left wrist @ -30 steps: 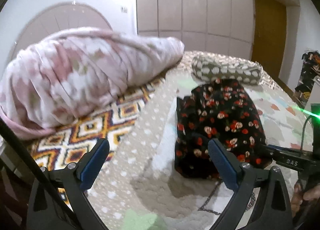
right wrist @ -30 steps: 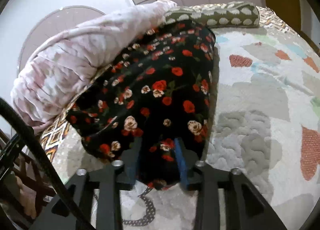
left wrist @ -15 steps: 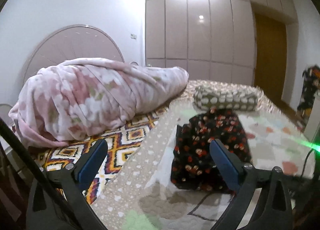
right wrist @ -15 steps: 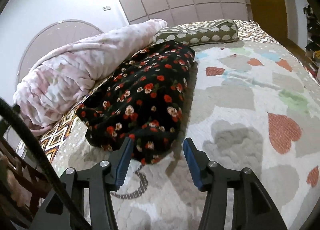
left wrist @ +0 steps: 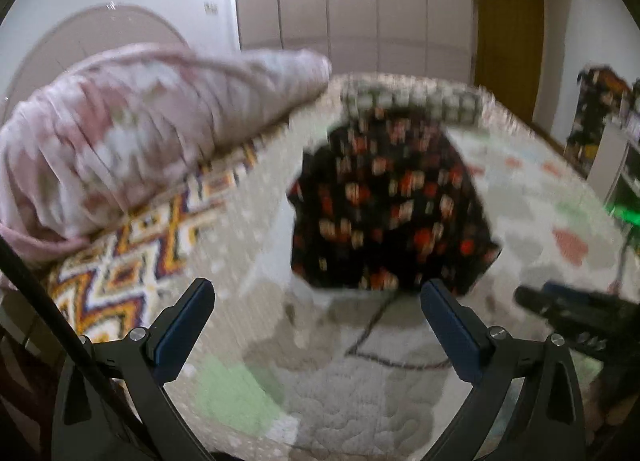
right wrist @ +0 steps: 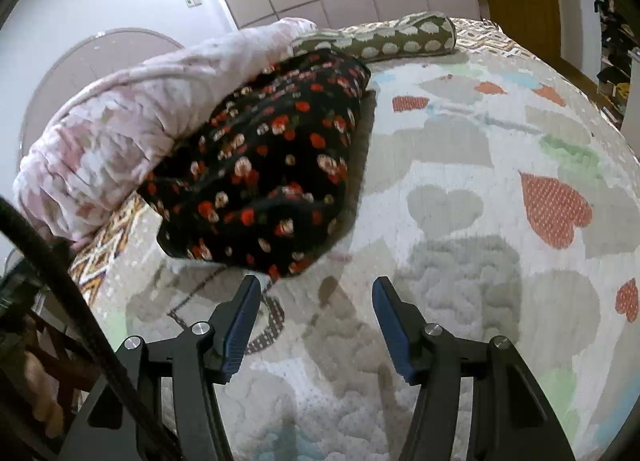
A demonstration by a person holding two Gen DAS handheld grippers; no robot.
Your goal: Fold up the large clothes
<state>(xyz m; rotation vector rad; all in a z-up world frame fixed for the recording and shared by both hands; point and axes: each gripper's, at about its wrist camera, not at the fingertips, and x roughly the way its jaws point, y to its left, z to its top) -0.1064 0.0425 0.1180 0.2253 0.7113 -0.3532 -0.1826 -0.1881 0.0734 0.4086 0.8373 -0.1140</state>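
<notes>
Nearest, the right tool [right wrist: 316, 301] has just been opening its jaws; they stand wide with nothing between them, over the heart-patterned quilt [right wrist: 480, 221]. The left tool [left wrist: 316, 313] is also wide and empty. Just beyond lies the black floral garment [right wrist: 272, 165], folded into a bundle on the bed, beside the pink blanket roll [right wrist: 120, 133]. For a neat fold, I think each tool should take one near corner and lift evenly.

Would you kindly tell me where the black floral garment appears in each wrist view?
Left wrist: floral garment, centre, blurred, above the open fingers.
Right wrist: floral garment, left of centre, against the pink blanket.
Shared landmark: spotted bolster at its far end.
</notes>
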